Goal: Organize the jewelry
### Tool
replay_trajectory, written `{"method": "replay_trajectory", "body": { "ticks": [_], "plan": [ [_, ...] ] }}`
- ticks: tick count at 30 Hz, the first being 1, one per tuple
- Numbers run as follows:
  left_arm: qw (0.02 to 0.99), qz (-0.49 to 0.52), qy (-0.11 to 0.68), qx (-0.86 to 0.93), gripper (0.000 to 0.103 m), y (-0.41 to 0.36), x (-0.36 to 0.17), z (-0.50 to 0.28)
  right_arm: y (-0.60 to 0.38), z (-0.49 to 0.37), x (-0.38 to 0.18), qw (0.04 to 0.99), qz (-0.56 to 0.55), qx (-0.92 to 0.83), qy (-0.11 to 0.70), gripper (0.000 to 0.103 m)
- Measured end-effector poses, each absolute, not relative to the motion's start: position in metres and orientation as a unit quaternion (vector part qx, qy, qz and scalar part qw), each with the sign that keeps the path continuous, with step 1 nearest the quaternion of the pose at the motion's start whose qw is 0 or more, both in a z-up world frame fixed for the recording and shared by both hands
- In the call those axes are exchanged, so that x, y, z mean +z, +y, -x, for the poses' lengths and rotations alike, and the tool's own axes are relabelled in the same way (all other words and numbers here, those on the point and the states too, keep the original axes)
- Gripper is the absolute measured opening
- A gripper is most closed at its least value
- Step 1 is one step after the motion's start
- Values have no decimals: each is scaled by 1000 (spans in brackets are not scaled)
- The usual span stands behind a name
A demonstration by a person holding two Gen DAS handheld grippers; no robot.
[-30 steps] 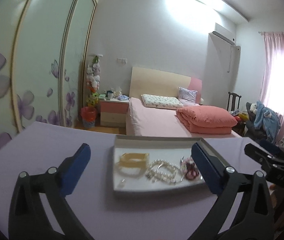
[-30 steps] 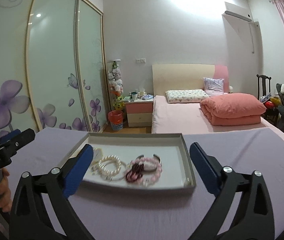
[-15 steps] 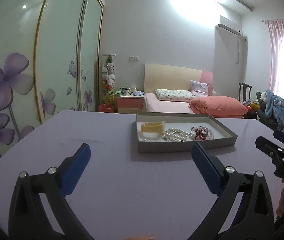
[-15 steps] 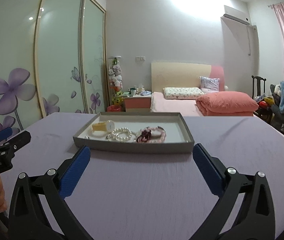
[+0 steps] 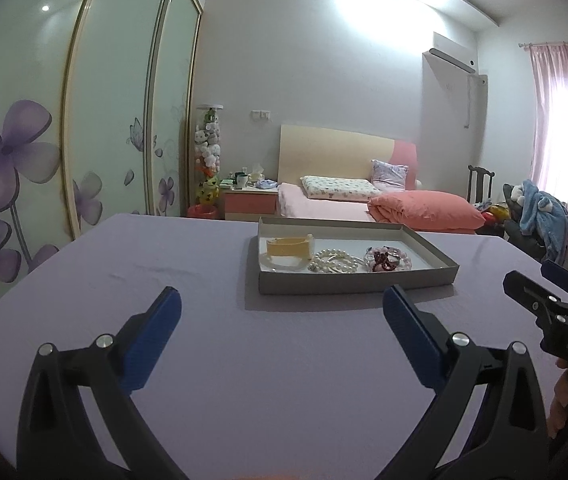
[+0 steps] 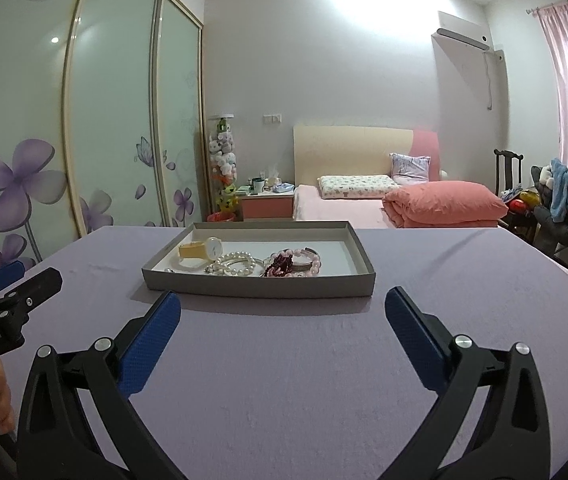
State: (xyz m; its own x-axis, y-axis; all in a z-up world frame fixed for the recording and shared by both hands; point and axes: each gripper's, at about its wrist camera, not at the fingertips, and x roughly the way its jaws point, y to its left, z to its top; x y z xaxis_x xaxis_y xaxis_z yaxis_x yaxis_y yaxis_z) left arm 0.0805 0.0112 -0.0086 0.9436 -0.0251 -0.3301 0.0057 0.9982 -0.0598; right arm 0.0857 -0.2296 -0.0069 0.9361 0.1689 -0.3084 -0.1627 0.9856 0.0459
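While both pairs of tongs, left tongs (image 5: 282, 308) and right tongs (image 6: 282, 312), hang spread wide and empty over the lilac tabletop (image 6: 284, 380), the jewelry lies farther off in the grey tray (image 6: 260, 286): a yellow watch (image 6: 200, 249), pearl bracelets (image 6: 236, 264) and pink-and-garnet beads (image 6: 293, 262), bunched and touching. Whether sorting lies ahead or is done, I cannot judge; any pick would demand singling one strand from its neighbours.
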Motion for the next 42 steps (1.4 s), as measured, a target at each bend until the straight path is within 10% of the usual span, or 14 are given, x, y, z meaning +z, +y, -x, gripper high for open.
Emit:
{"method": "replay_trajectory", "body": {
  "ticks": [42],
  "plan": [
    [985,27,170,-11,99,4,-7,-82,-231,-86,-6,983,-14,86,159,101]
  ]
}}
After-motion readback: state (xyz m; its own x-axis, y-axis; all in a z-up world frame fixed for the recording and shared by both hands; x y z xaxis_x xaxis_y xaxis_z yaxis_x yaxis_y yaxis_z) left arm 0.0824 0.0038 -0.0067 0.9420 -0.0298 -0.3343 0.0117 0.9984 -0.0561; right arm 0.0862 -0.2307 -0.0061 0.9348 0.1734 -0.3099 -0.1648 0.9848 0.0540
